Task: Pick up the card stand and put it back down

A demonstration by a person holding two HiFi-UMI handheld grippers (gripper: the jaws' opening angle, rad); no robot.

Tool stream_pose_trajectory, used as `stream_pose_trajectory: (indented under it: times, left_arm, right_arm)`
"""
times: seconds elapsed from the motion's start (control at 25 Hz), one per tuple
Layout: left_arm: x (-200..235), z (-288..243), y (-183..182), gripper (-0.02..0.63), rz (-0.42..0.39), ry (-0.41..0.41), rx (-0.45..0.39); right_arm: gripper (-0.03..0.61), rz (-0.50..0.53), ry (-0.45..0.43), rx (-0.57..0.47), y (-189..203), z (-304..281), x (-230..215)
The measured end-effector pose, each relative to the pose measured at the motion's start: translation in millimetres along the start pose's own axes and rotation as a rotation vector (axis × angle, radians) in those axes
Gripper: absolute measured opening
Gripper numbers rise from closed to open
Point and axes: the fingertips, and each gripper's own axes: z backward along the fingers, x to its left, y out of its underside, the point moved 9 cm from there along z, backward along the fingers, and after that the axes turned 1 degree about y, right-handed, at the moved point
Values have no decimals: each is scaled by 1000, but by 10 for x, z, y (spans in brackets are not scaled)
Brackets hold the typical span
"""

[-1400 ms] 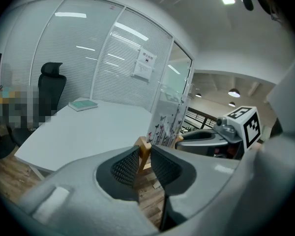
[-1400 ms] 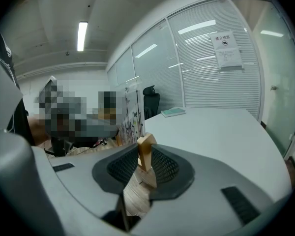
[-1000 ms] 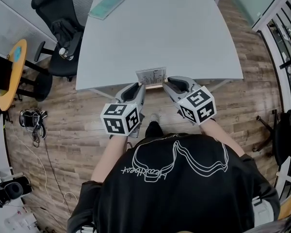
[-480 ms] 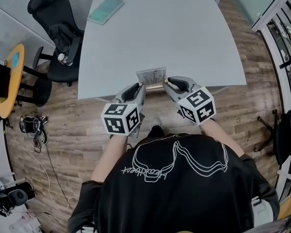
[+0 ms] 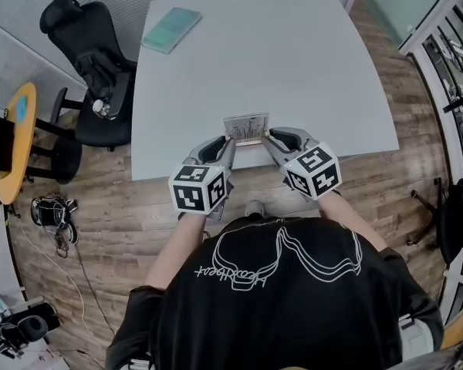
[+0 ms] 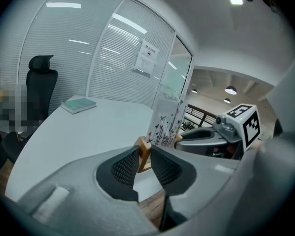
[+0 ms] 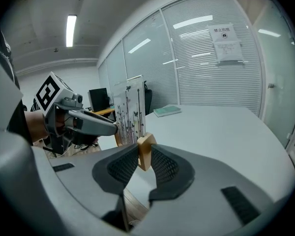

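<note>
1. At the far left, a black swivel office chair [image 5: 89,52] stood on the wood-plank floor [image 5: 100,199], just beside the left edge of a pale grey rectangular table [image 5: 309,60].
2. A thin teal book [image 5: 170,29] lay flat near the table's far left corner, well apart from the other items.
3. The grey left gripper [image 5: 230,142], which carried a black-and-white marker cube, had its jaws drawn partway in. Its own view showed the black ribbed pads [image 6: 127,165] pressed on the left end of the card stand [image 5: 245,127] (a clear upright panel printed with dark stems and butterflies, slotted into a light wooden bar).
4. The card stand [image 6: 164,122] stood upright at the table's near edge, directly in front of the person and spanned between the two grippers. It could not be determined whether its base rested on the tabletop or hung just above it.
5. The grey right gripper [image 5: 267,138], of the same pattern, was likewise partly closed. Its pads [image 7: 163,165] clamped the right end of the wooden bar [image 7: 145,149], and the printed panel [image 7: 128,112] rose just beyond that end.
6. At the far right, a dark metal railing [image 5: 451,52] ran along the floor's edge, well apart from the table.
</note>
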Motion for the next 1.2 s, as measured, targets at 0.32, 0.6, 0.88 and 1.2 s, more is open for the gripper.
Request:
stream_pose_trajectory:
  times: [0.32,0.6,0.88,1.2]
  left_arm:
    - [418,-333,11,78,1,27,61]
    - [649,-665,46,78,-16,54,113]
    - [794,-960,92,78,-12,59,161]
    - [902,-1113,177,78,-10,74,199]
  right_arm:
    - [86,-8,20,49,8,-447,-157]
    - [86,-34,41,83,122,-745,-359]
    - [84,-36,55,116,233,-965,-545]
    - [84,-31,59,140,356,-1116,-616]
